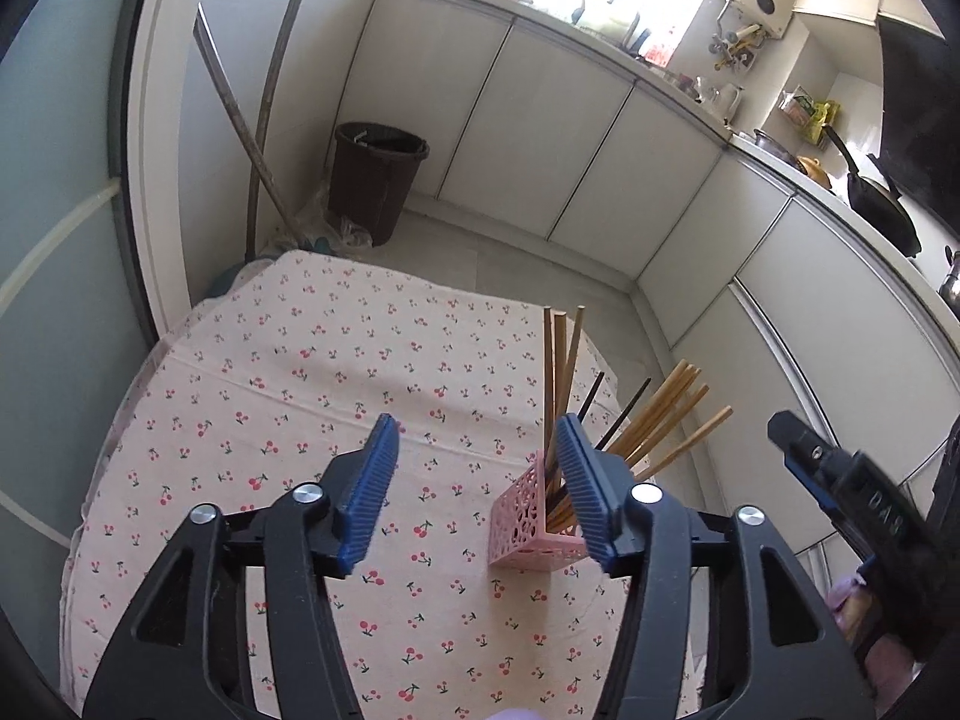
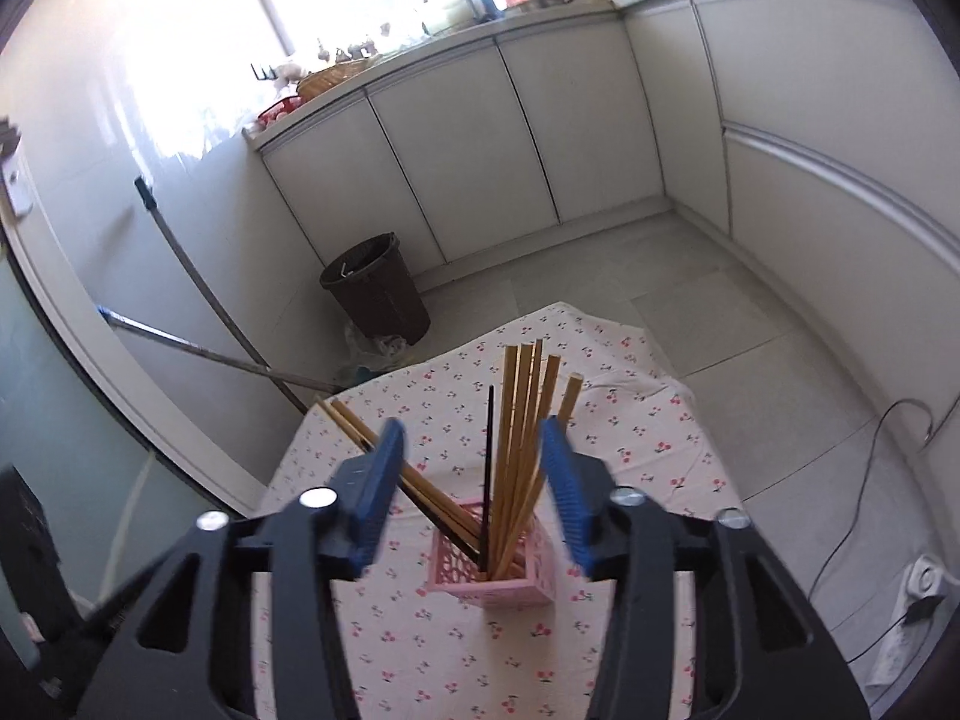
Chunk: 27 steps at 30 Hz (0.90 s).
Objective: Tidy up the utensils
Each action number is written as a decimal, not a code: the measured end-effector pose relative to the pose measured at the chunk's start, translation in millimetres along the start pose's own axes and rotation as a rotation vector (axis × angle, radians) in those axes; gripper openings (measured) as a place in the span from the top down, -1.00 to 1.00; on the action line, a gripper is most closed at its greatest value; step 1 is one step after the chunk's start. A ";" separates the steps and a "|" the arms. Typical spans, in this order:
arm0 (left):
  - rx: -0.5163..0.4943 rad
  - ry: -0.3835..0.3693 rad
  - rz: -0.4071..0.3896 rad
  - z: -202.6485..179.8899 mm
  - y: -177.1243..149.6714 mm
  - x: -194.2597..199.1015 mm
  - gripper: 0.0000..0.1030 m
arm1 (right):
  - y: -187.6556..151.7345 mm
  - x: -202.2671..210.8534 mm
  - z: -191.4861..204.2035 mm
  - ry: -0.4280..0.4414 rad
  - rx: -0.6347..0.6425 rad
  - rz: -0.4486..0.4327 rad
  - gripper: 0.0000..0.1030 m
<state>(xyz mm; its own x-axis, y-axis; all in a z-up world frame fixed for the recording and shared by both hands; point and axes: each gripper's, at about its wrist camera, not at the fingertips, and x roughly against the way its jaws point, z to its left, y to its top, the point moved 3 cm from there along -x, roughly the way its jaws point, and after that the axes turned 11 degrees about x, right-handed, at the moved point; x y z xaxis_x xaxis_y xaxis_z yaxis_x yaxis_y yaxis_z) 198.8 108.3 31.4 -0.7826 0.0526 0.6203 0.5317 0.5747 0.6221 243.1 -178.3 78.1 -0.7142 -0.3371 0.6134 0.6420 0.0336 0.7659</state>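
A pink lattice holder [image 1: 528, 525] stands on the cherry-print tablecloth [image 1: 300, 396], with several wooden and dark chopsticks [image 1: 654, 420] standing in it. My left gripper [image 1: 477, 480] is open and empty, above the cloth just left of the holder. In the right wrist view the holder [image 2: 498, 570] and its chopsticks [image 2: 522, 414] stand between and beyond the fingers. My right gripper [image 2: 474, 480] is open and empty above the holder. It also shows in the left wrist view [image 1: 840, 468] at the right.
A dark bin [image 1: 375, 180] stands on the floor past the table's far edge, with mop handles [image 1: 240, 120] leaning by it. White cabinets [image 1: 540, 138] run along the back and right. A cable and socket [image 2: 924, 582] lie on the floor at right.
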 end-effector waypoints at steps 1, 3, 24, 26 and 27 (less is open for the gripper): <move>-0.009 0.009 -0.016 -2.2 -1.3 2.1 -0.19 | -4.4 2.7 2.6 -0.023 0.027 -0.001 -0.16; -0.031 0.027 -0.043 -6.1 -4.7 5.6 -0.25 | -11.3 4.9 3.4 -0.045 0.055 0.006 -0.19; -0.253 0.122 -0.243 -37.8 -62.8 34.5 -0.86 | -59.8 51.9 -28.0 -0.273 0.073 -0.027 -0.83; -0.261 0.116 -0.244 -39.0 -67.8 37.0 -0.86 | -66.6 59.1 -29.5 -0.307 0.084 -0.043 -0.86; -0.271 0.124 -0.248 -40.0 -71.8 37.5 -0.86 | -70.6 63.5 -29.4 -0.325 0.091 -0.054 -0.86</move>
<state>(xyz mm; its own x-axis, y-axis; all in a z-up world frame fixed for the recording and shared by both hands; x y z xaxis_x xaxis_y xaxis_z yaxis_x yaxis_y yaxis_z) 144.2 36.4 29.0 -0.8618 -0.1698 0.4779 0.4105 0.3197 0.8540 160.5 -229.7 57.3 -0.8074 -0.0239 0.5895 0.5838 0.1123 0.8041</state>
